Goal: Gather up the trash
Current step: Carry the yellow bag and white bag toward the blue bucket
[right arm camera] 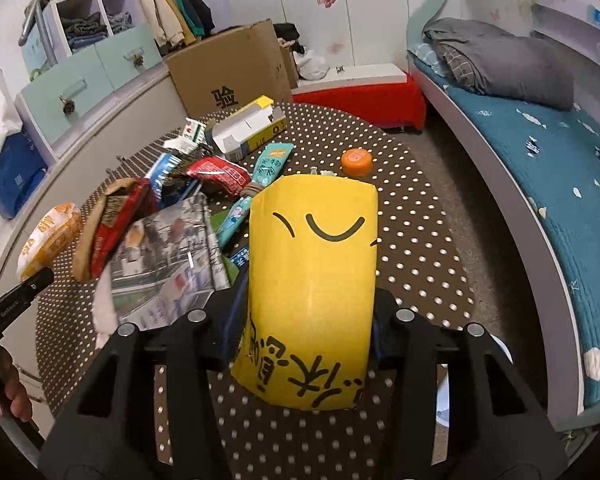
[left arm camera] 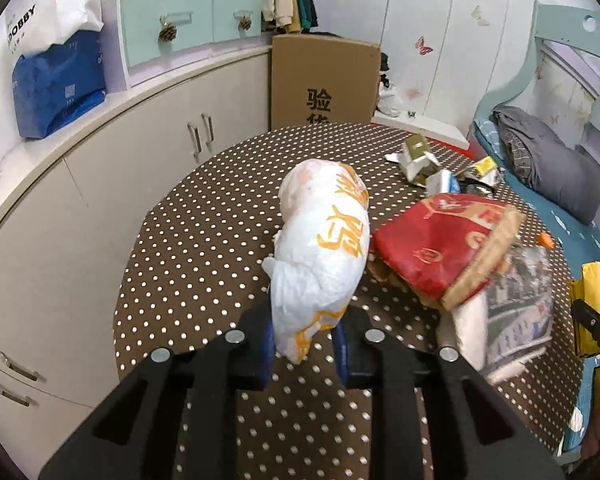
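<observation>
My left gripper is shut on a crumpled white wrapper with orange print, held above the polka-dot table; the wrapper also shows in the right wrist view. My right gripper is shut on a yellow carton with a smiley face, its edge visible in the left wrist view. A red paper bag and a printed newspaper piece lie between them. Beyond lie a red snack packet, a teal wrapper, a white and yellow box and an orange cap.
A cardboard box stands beyond the table's far edge. White cabinets with a blue bag run along the left. A bed with teal sheet and grey pillow is on the right. A red stool stands by it.
</observation>
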A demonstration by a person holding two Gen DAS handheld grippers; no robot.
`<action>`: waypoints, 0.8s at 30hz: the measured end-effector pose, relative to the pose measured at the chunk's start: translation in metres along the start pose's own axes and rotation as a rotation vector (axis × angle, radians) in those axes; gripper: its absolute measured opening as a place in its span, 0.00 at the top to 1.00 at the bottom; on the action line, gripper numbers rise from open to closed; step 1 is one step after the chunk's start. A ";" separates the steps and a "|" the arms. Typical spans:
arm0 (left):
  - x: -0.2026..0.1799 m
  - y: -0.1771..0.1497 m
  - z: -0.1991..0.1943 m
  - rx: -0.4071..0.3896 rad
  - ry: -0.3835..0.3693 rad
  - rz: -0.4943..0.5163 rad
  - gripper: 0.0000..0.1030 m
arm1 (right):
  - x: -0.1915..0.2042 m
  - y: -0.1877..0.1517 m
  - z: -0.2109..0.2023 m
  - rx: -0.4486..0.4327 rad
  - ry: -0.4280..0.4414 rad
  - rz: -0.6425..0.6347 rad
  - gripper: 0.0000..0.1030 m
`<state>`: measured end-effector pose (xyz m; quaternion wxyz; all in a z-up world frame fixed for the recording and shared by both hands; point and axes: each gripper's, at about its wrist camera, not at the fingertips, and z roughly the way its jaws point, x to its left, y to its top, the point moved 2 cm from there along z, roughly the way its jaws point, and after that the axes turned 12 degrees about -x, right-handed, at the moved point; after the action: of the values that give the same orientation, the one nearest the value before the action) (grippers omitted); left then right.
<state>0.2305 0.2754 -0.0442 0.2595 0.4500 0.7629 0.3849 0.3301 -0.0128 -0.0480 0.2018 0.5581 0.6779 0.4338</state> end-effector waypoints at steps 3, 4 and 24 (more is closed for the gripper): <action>-0.008 -0.001 -0.013 -0.019 -0.019 0.013 0.78 | -0.002 0.001 -0.015 -0.027 -0.002 -0.001 0.54; -0.012 -0.002 -0.017 -0.025 -0.025 0.019 0.78 | -0.004 0.001 -0.021 -0.035 -0.002 -0.001 0.54; -0.139 -0.015 -0.072 -0.077 -0.283 0.176 0.78 | -0.075 -0.005 -0.103 -0.141 -0.140 0.078 0.50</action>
<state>0.2334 0.1222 -0.0087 0.3466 0.5543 0.6613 0.3678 0.2713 -0.1197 -0.0122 0.2702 0.5976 0.6077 0.4478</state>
